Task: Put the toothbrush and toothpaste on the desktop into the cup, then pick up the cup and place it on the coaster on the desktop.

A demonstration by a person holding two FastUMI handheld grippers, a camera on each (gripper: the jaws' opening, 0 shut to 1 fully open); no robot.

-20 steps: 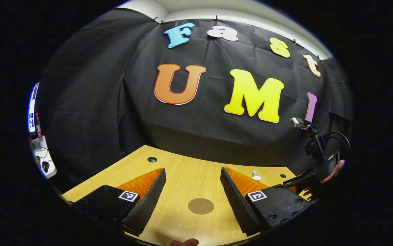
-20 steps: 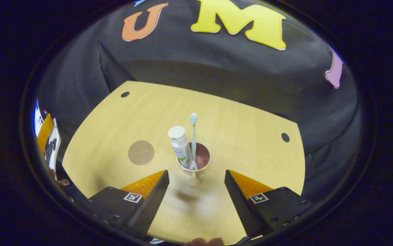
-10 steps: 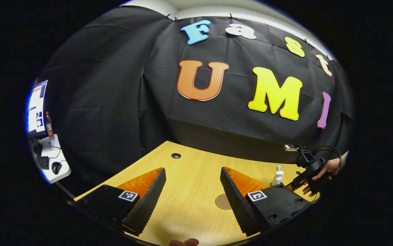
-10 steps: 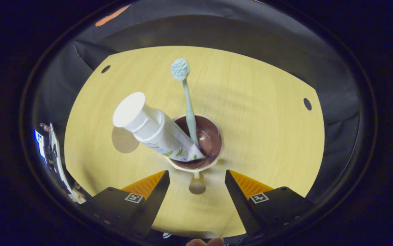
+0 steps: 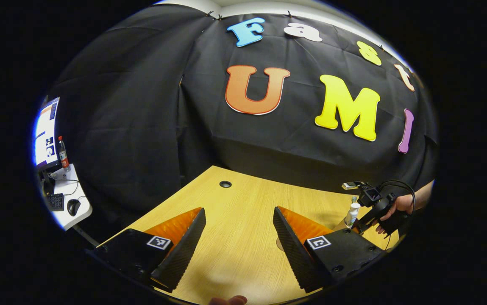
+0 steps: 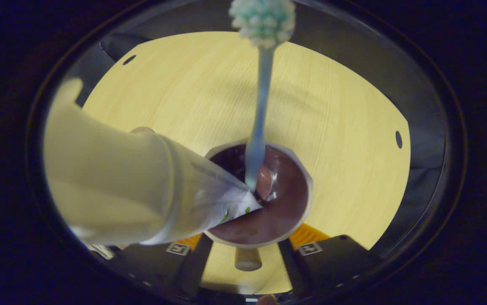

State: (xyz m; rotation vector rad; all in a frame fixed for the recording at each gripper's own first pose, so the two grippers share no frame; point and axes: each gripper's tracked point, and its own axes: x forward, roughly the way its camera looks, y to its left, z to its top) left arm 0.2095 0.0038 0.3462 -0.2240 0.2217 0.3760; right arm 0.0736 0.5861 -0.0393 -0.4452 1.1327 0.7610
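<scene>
In the right gripper view I look down into a cream cup (image 6: 300, 178) with a dark inside. A pale blue toothbrush (image 6: 260, 114) stands in it, bristles up. A white toothpaste tube (image 6: 116, 186) leans out to the left, big and blurred. My right gripper (image 6: 245, 242) is open, its fingers on either side of the cup's handle (image 6: 247, 259) and apart from it. My left gripper (image 5: 239, 209) hangs open over the desk with nothing in it. In the left gripper view a sliver of the brown coaster (image 5: 278, 245) shows beside its right finger. Far right, a hand (image 5: 400, 205) holds the other gripper (image 5: 370, 207) by the toothpaste tube (image 5: 352, 214).
The wooden desk (image 5: 243, 254) ends at the black cloth wall, with round cable holes (image 5: 225, 184) (image 6: 399, 139) near its far corners. Off to the left stands a side table (image 5: 63, 199) with a screen, a bottle, a keyboard and a mouse.
My right gripper has come down close over the cup, whose handle now lies between its fingers. In the left gripper view the scene has slid, and the coaster is now mostly behind the right finger.
</scene>
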